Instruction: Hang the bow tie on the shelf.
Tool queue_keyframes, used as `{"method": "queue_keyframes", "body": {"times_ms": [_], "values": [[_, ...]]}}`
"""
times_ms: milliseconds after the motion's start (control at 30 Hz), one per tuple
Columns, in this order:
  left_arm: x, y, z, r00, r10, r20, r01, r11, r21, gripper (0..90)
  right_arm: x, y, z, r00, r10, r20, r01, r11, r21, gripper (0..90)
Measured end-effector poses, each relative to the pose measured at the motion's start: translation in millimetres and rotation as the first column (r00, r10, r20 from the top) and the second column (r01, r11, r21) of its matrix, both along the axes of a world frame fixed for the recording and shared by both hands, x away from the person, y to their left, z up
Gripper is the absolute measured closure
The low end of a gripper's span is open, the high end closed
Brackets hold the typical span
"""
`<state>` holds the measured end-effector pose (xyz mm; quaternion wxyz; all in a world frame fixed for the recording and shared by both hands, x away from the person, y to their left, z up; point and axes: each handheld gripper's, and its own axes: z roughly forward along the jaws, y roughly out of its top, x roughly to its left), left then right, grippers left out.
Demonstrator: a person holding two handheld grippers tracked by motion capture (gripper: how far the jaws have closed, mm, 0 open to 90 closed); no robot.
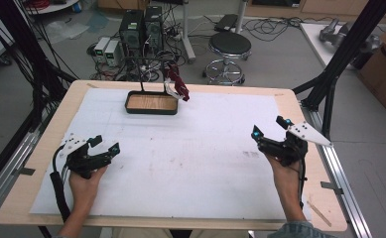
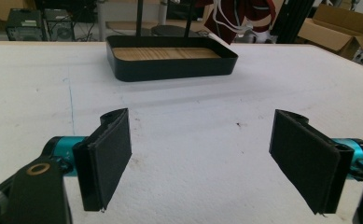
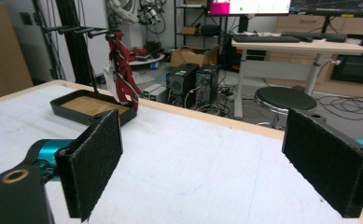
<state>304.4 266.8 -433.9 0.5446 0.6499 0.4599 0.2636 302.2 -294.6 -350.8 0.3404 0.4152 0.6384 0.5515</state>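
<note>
A black tray with a wooden floor stands at the table's far middle, with a thin black rack rising from it. A dark red and white strap or cloth hangs from the rack's right end, over the tray's right edge. In the left gripper view the tray lies straight ahead. In the right gripper view the tray is far left, with the red cloth hanging beside it. My left gripper rests open at the near left, empty. My right gripper is open at the right, empty.
A white sheet covers most of the wooden table. Black frame posts stand at the right corner. Beyond the far edge are a round stool, computer towers and loose cables on the floor.
</note>
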Motion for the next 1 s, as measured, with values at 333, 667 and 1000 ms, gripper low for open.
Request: {"method": "queue_keyframes", "body": {"times_ms": [333,667,1000], "values": [[0.6,-1.2,-0.7,0.9997,0.021,-0.009,-0.021,0.9996,0.021,21.0,-19.5,5.2,-48.5,0.9946,0.04,-0.096,-0.038,0.9989,0.027,11.4],[1.2,-2.2,-1.1,0.9996,0.025,-0.017,-0.024,0.9991,0.034,20.9,-28.9,13.2,-82.3,0.9873,0.05,-0.151,-0.047,0.9986,0.025,11.4],[1.2,-2.2,-1.3,0.9996,0.02,-0.022,-0.019,0.9991,0.037,20.8,-31.1,12.7,-95.6,0.984,0.049,-0.171,-0.042,0.9982,0.043,11.4]]}}
